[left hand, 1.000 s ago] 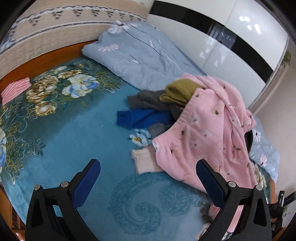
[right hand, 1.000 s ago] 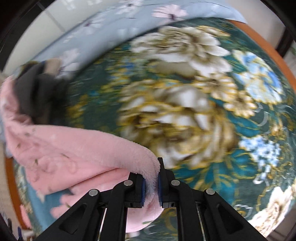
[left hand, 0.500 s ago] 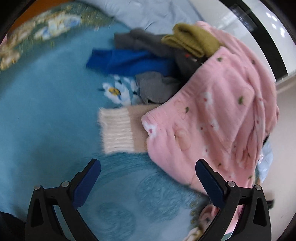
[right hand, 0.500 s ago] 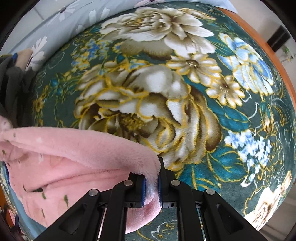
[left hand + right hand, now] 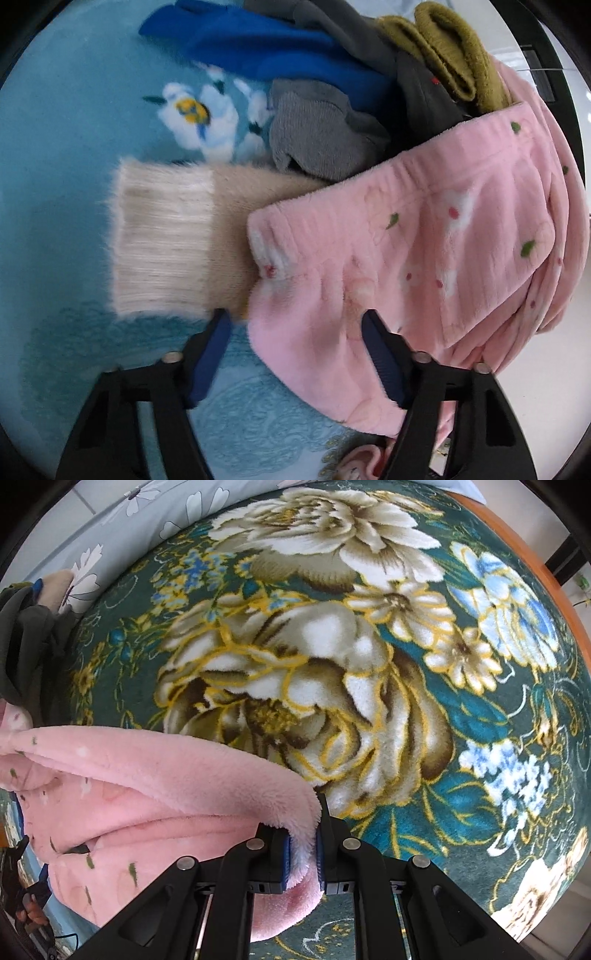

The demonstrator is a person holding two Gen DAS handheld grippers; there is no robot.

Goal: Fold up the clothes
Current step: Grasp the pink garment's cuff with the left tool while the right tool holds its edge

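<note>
A pink fleece garment (image 5: 417,266) with small flower prints lies over a heap of clothes on the teal floral blanket (image 5: 74,155). My left gripper (image 5: 295,332) is open, its blue-padded jaws on either side of the garment's near corner, right at the cloth. In the right wrist view my right gripper (image 5: 303,849) is shut on another edge of the pink garment (image 5: 155,797) and holds it above the blanket (image 5: 406,686).
The heap holds a beige fuzzy sleeve cuff (image 5: 166,236), a grey knit (image 5: 317,136), a blue garment (image 5: 273,48), a dark grey one (image 5: 421,96) and an olive one (image 5: 450,48). A pale blue flowered quilt (image 5: 122,520) lies behind. The bed's wooden edge (image 5: 532,550) shows at right.
My left gripper has moved in close to the pink garment's corner and its jaws have narrowed around it. My right gripper keeps its hold and has shifted slightly over the blanket.
</note>
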